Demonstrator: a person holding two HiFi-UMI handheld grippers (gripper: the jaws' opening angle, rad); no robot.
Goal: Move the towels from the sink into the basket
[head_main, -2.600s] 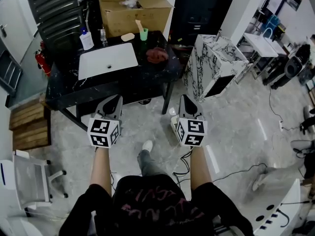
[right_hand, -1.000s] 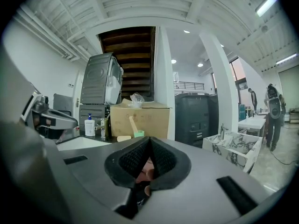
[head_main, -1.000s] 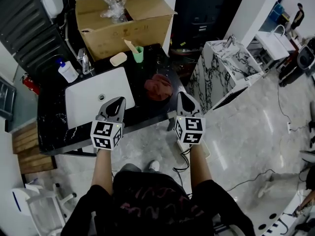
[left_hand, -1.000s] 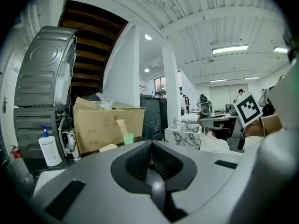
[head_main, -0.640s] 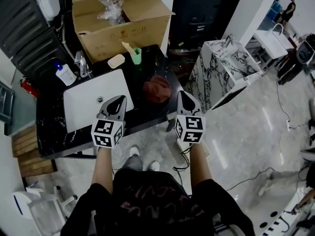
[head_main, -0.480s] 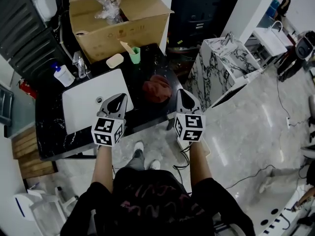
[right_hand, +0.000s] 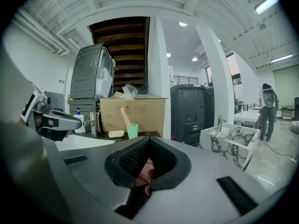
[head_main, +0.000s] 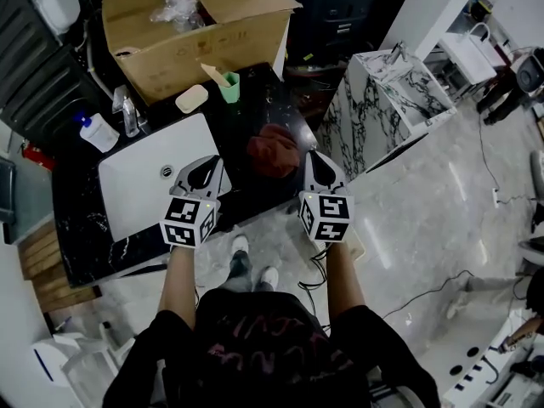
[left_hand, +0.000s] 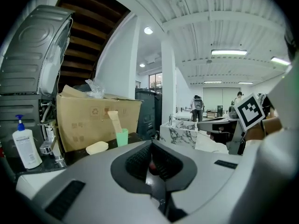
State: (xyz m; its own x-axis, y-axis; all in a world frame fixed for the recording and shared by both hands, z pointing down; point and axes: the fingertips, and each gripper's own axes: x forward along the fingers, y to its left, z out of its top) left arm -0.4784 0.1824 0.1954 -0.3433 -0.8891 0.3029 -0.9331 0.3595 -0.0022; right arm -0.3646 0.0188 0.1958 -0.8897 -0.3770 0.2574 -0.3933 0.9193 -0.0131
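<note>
Task not started: left tool (head_main: 204,167) and right tool (head_main: 313,161) are both closed, empty. Red towel (head_main: 274,150) lies ahead between them on the bench (head_main: 81,219); no basket visible.

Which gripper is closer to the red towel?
The right gripper: the red towel lies just off its tip, while the left gripper is over the white sink.

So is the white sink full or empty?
Empty, as far as shows: the sink is bare white down to its drain, though the left gripper hides one corner. The red cloth lies outside it on the counter.
</note>
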